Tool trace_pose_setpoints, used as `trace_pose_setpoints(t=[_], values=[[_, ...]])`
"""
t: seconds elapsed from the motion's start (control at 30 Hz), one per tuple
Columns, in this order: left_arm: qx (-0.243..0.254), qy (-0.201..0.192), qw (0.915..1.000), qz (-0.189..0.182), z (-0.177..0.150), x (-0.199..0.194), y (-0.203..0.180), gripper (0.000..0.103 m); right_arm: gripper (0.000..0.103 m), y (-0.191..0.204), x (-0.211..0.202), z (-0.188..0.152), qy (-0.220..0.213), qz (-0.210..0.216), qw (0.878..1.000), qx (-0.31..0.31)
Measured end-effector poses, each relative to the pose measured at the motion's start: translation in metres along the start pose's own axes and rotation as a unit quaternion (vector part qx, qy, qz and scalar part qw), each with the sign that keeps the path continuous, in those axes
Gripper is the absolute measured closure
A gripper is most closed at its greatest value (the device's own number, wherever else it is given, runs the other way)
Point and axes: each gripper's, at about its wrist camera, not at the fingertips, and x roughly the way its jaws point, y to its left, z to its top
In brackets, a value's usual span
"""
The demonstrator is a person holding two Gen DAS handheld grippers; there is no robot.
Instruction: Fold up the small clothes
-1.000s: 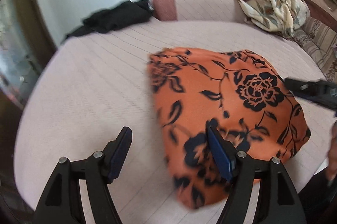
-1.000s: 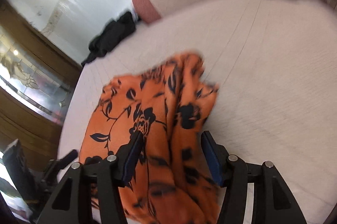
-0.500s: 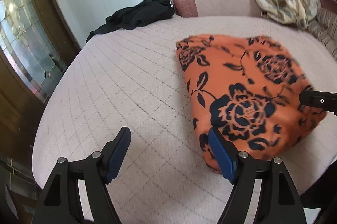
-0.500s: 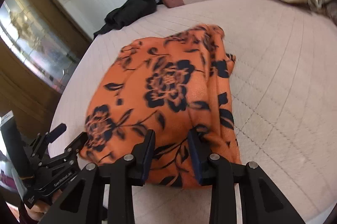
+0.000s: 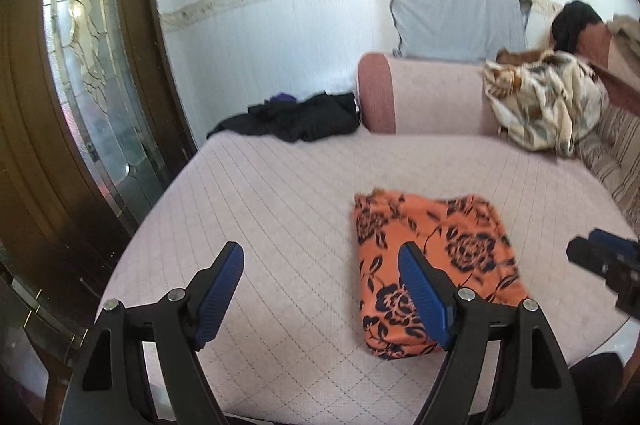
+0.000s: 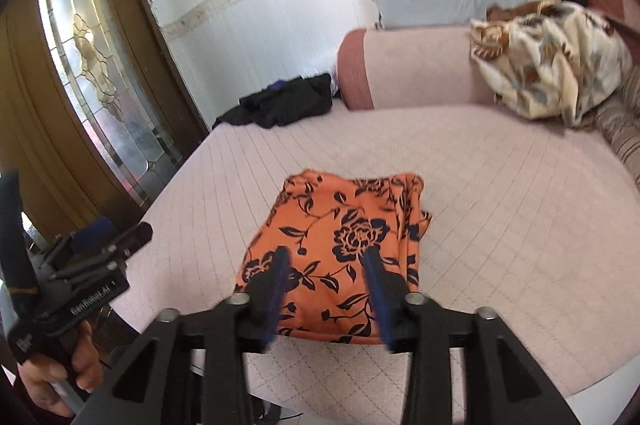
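Orange black-flowered garment (image 6: 340, 249), folded, lying flat near quilted bed's (image 6: 500, 205) edge

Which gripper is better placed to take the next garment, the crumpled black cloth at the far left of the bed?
Probably the left gripper. It stands open over bare bed cover, on the side of the crumpled black cloth. The right gripper, also open and empty, faces the folded orange floral garment.

White lettering is showing on the black body of the left gripper (image 6: 108, 245) in the right wrist view. It is reading roughly "GenRobot.AI", though blur is making the letters uncertain.
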Motion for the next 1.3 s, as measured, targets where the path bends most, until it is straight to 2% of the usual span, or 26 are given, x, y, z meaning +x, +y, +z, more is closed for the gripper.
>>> trace_pose_setpoints(t=[0.03, 0.07, 0.1, 0.23, 0.47, 0.73, 1.03, 1.3], values=[[-0.002, -0.006, 1.0000, 0.001, 0.003, -0.004, 0.001, 0.015, 0.038, 0.001, -0.005, 0.000, -0.008, -0.002, 1.000, 0.002], [-0.005, -0.015, 0.9999, 0.005, 0.007, -0.012, 0.001, 0.007, 0.038, 0.001, -0.013, 0.001, -0.018, -0.004, 1.000, 0.002], [-0.007, -0.025, 0.9996, 0.008, 0.010, -0.019, 0.001, 0.005, 0.038, 0.003, -0.020, 0.002, -0.026, -0.004, 1.000, 0.001], [-0.005, -0.054, 0.9985, 0.013, 0.020, -0.042, 0.000, 0.005, 0.038, 0.005, -0.037, 0.002, -0.039, -0.014, 0.999, -0.001], [-0.006, -0.048, 0.9988, 0.003, 0.022, -0.057, -0.005, 0.004, 0.038, 0.011, -0.059, -0.001, -0.058, -0.025, 0.998, -0.009], [-0.020, -0.046, 0.9985, 0.023, 0.022, -0.070, 0.000, 0.004, 0.038, 0.015, -0.075, -0.005, -0.073, -0.027, 0.997, -0.010], [-0.019, -0.063, 0.9972, 0.035, 0.022, -0.087, 0.006, 0.004, 0.038, 0.026, -0.084, -0.006, -0.079, -0.030, 0.996, -0.019], [-0.014, -0.077, 0.9966, 0.027, 0.024, -0.103, 0.009, 0.004, 0.038, 0.033, -0.094, -0.005, -0.086, -0.030, 0.996, -0.018]])
